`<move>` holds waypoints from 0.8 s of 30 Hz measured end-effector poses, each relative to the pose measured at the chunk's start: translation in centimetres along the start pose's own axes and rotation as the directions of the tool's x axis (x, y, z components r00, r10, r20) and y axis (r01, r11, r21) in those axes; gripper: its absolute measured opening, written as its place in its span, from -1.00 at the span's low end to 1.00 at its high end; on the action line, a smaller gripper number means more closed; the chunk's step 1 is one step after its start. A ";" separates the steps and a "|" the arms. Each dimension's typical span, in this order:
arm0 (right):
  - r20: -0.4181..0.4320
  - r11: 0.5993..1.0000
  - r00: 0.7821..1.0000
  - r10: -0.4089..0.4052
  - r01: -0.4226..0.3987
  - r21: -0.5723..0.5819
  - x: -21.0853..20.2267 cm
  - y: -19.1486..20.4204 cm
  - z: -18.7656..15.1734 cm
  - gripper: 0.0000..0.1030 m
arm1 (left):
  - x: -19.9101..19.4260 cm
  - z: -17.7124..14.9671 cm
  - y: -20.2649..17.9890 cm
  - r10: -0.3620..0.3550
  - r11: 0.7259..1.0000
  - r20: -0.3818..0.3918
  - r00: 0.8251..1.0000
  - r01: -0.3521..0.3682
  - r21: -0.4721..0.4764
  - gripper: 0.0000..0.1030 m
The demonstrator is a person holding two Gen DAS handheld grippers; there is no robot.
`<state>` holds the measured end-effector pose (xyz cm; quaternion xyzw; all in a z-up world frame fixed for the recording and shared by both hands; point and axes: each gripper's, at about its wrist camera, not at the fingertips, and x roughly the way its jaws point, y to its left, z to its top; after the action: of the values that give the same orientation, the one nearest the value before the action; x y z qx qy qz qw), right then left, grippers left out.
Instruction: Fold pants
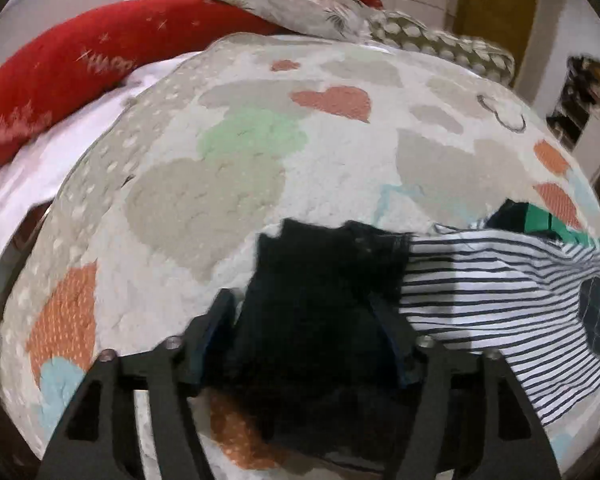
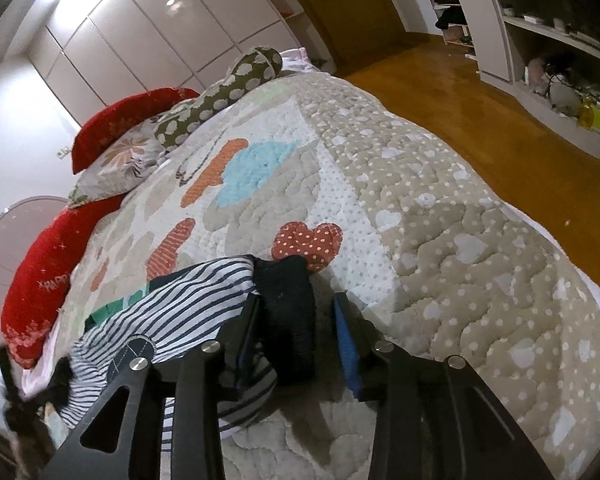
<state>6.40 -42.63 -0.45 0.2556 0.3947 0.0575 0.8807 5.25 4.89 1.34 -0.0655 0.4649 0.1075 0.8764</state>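
Note:
The dark navy pants (image 1: 324,280) lie bunched on the quilted bedspread (image 1: 260,168). My left gripper (image 1: 304,304) stands open around them, the cloth filling the gap between the fingers. In the right wrist view a dark roll of the pants (image 2: 290,304) lies between the open fingers of my right gripper (image 2: 296,306), closer to the left finger. I cannot tell whether either gripper touches the cloth.
A striped navy-and-white garment (image 1: 500,292) lies right beside the pants, also in the right wrist view (image 2: 188,296), with a green item (image 1: 540,216) under it. Red pillows (image 1: 80,64) and patterned cushions (image 2: 220,96) line the headboard. The wooden floor (image 2: 480,100) and shelves (image 2: 540,40) are to the right.

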 end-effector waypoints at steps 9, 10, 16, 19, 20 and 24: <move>0.026 0.991 0.993 0.116 -0.117 0.057 -0.4 -1.4 -0.2 -0.10 | -7.7 3.2 -4.5 -0.168 0.982 0.009 0.986 0.167 0.086 0.41; 0.030 0.989 0.991 0.131 -0.133 0.066 -0.5 -1.6 -0.2 -0.10 | -8.6 3.4 -6.0 -0.209 0.971 0.011 0.978 0.207 0.117 0.45; 0.083 0.986 0.989 0.126 -0.134 0.096 -3.1 -1.6 -0.8 0.07 | -9.5 5.2 -18.2 -0.383 0.858 -0.094 0.919 0.392 0.332 0.57; 0.083 0.987 0.988 0.129 -0.136 0.081 -4.3 -1.4 -1.3 0.11 | -8.2 5.7 -24.0 -0.424 0.797 -0.162 0.891 0.452 0.401 0.57; 0.076 0.987 0.988 0.135 -0.142 0.081 -4.5 -1.4 -1.4 0.13 | -7.5 5.9 -26.0 -0.433 0.781 -0.187 0.882 0.470 0.412 0.57; 0.035 0.988 0.990 0.138 -0.140 0.063 -4.4 -0.8 -1.5 0.19 | -4.6 5.9 -33.1 -0.453 0.718 -0.317 0.833 0.552 0.425 0.57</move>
<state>2.26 -44.06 1.28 0.3120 0.3639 0.1019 0.8717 15.74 -26.49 8.91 0.0294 0.5221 -0.2663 0.8097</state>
